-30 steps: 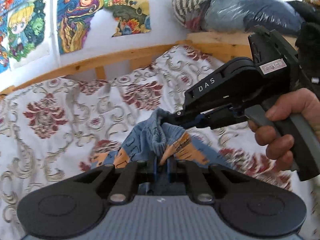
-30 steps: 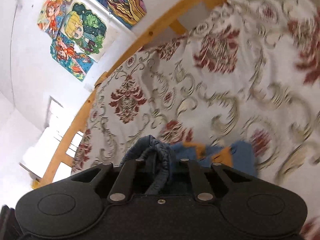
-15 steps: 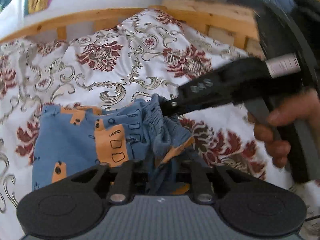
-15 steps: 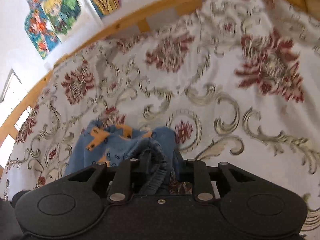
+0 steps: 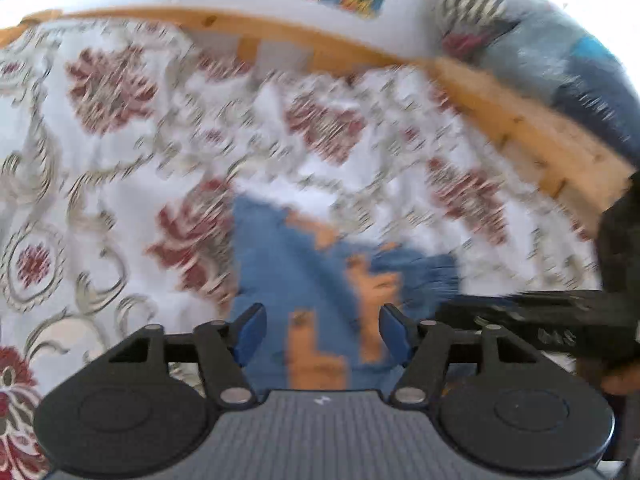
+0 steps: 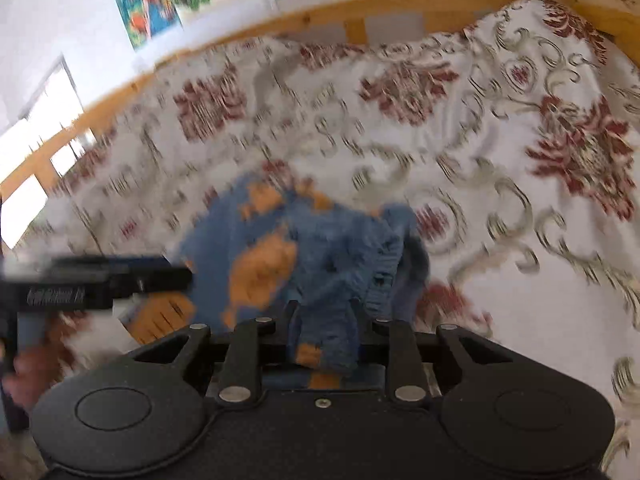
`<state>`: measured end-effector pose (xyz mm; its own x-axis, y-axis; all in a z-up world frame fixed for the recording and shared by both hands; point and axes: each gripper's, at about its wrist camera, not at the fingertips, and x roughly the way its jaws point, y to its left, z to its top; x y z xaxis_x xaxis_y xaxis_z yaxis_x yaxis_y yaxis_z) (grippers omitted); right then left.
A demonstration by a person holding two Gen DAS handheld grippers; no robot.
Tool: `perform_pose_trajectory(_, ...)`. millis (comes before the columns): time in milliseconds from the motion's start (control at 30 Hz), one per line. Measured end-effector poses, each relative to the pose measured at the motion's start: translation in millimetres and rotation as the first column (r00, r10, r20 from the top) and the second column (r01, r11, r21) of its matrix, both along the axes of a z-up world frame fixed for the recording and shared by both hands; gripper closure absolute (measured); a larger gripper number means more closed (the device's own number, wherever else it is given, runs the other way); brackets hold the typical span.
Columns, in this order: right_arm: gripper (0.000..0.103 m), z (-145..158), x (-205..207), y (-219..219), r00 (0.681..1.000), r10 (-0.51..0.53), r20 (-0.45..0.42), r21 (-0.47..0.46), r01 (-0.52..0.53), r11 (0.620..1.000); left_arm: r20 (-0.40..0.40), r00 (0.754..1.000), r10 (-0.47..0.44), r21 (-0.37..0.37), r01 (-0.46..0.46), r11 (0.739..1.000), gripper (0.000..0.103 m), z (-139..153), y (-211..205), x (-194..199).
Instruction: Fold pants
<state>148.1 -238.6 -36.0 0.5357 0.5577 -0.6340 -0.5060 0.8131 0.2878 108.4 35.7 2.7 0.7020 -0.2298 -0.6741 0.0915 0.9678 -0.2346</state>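
The small blue pants [image 5: 304, 280] with orange patches lie spread on the flowered bedspread [image 5: 120, 160]. My left gripper [image 5: 322, 330] hangs just over them, open and still opening; its blue pads [image 5: 250, 332] stand wide on either side of the cloth without pressing it. In the right wrist view the pants [image 6: 272, 256] lie crumpled, and a bunched blue fold of the waistband rises between the jaws of my right gripper [image 6: 326, 320], which are closing on it. Each gripper shows in the other's view: the right gripper [image 5: 520, 316] low right, the left gripper [image 6: 120, 276] at left. Both views are blurred.
A wooden bed rail [image 5: 360, 52] runs along the far side of the bedspread [image 6: 500, 140]. A bagged pile of clothes [image 5: 540, 52] rests on the rail at upper right. Colourful posters [image 6: 160, 0] hang on the white wall, with a bright window [image 6: 36, 152] at left.
My left gripper let go of the pants and its jaws spread wide. Both grippers came down toward the bed, and the pants now lie on the bedspread. The right gripper keeps its hold.
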Motion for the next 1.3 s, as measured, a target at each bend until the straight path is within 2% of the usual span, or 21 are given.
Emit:
perform_pose_trajectory(100,0.08,-5,-7,-7,1.0,-0.02,-0.003,-0.001,0.02,1.0,-0.039,0.999,0.036,0.035,-0.034,0.999,0.04,-19,13,0)
perform_pose_trajectory(233,0.073,6,-20,-10,0.997,-0.04,0.062,-0.017,0.041,0.999,-0.038,0.997,0.07,-0.001,-0.07,0.998,0.036,-19,23,-12)
perform_pose_trajectory(300,0.072,-6,-19,-2,0.999,-0.035,0.031,-0.088,0.038,0.995,-0.04,0.997,0.06,0.054,-0.058,0.997,0.034,-22,17,-15)
perform_pose_trajectory(367,0.068,-16,-21,-2,0.998,-0.05,0.029,-0.1,0.053,0.994,-0.067,0.996,0.054,0.13,-0.045,0.991,0.033,-25,10,-14)
perform_pose_trajectory(400,0.066,-17,-22,-4,0.997,-0.069,0.025,-0.098,0.071,0.993,-0.073,0.996,0.06,0.142,-0.049,0.989,0.033,-26,9,-13)
perform_pose_trajectory(500,0.066,-5,-30,-6,0.994,-0.091,0.053,-0.078,0.095,0.992,-0.079,0.992,0.1,0.119,-0.09,0.989,0.033,-19,11,-16)
perform_pose_trajectory(633,0.061,9,-41,-6,0.991,-0.095,0.095,-0.05,0.1,0.994,-0.044,0.993,0.11,0.188,-0.1,0.977,0.032,-2,8,-24)
perform_pose_trajectory(700,0.058,14,-47,-7,0.988,-0.115,0.105,-0.019,0.117,0.993,-0.036,0.992,0.119,0.212,-0.109,0.971,0.028,6,7,-27)
perform_pose_trajectory(800,0.049,22,-59,-8,0.98,-0.144,0.139,0.014,0.143,0.99,-0.039,0.992,0.119,0.201,-0.109,0.974,0.02,15,8,-32)
perform_pose_trajectory(900,0.042,29,-73,-9,0.972,-0.165,0.168,0.036,0.161,0.986,-0.028,0.993,0.118,0.201,-0.11,0.973,0.017,20,8,-40)
perform_pose_trajectory(967,0.032,33,-82,-10,0.966,-0.18,0.187,0.043,0.175,0.984,-0.017,0.993,0.115,0.21,-0.109,0.972,0.014,22,8,-45)
perform_pose_trajectory(1067,0.026,35,-94,-13,0.959,-0.205,0.195,0.061,0.197,0.979,-0.002,0.993,0.117,0.219,-0.114,0.969,0.008,25,9,-55)
perform_pose_trajectory(1133,0.022,35,-101,-15,0.956,-0.219,0.194,0.065,0.21,0.976,0.009,0.992,0.122,0.218,-0.121,0.968,0.004,27,10,-63)
perform_pose_trajectory(1300,0.02,34,-112,-17,0.953,-0.234,0.191,0.069,0.225,0.972,0.022,0.991,0.13,0.228,-0.132,0.965,0.001,27,12,-78)
